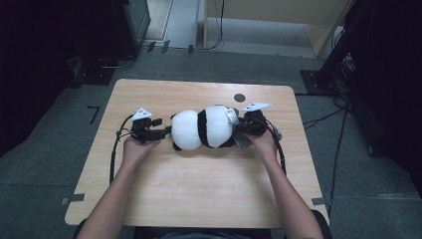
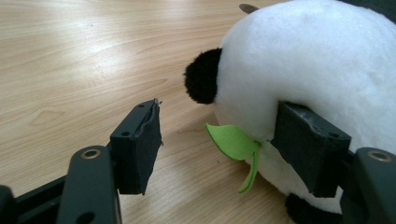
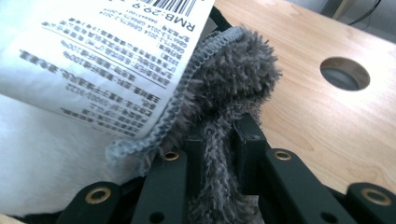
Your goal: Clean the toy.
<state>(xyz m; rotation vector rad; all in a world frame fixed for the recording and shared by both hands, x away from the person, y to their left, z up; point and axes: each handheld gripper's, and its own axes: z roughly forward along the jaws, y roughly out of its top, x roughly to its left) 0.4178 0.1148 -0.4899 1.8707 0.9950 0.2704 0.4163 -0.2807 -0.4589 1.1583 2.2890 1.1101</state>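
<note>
Left gripper view: my left gripper (image 2: 219, 140) is standing half open around the leaf (image 2: 233, 142), one pad touching the panda (image 2: 317, 70) mid-table.
Right gripper (image 3: 219, 154): clamping grey cloth (image 3: 229, 79).
Risk: I'm risking pinching fur, missing the leaf.

White plush panda (image 1: 204, 128) with black band, ear and feet; bright green felt leaf (image 2: 233, 142); grey fleece cloth (image 3: 224, 93); white printed label (image 3: 102, 56); pale wood-grain table (image 1: 199, 184).

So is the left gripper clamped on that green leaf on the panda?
No. In the left gripper view the green leaf hangs free between the open jaws of the left gripper, and only one pad rests against the panda.
</note>
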